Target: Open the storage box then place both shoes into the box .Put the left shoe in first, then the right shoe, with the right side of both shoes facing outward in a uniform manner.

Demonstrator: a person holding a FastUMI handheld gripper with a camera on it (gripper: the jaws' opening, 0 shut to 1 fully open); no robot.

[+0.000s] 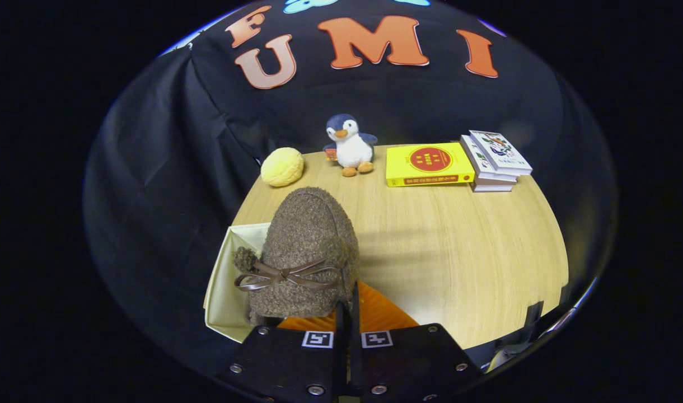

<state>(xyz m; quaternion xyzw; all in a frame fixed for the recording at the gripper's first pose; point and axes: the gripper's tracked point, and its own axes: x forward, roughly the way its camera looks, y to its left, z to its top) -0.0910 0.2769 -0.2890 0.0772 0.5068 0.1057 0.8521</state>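
A brown fuzzy shoe (308, 246) with a brown ribbon bow and an orange lining hangs just ahead of my fingers, toe pointing away from me. My gripper (347, 305) is shut on the shoe, its two fingers pinched close together on the rim of the opening at the orange lining. Under the shoe and to its left lies the cream storage box (221, 280), open at the top; the shoe hides most of its inside. Whether another shoe lies in the box I cannot tell.
The box sits at the near left corner of a wooden table (459, 252). Along the far edge stand a yellow bun-shaped toy (282, 167), a plush penguin (350, 145), a yellow book (429, 164) and a stack of books (495, 160).
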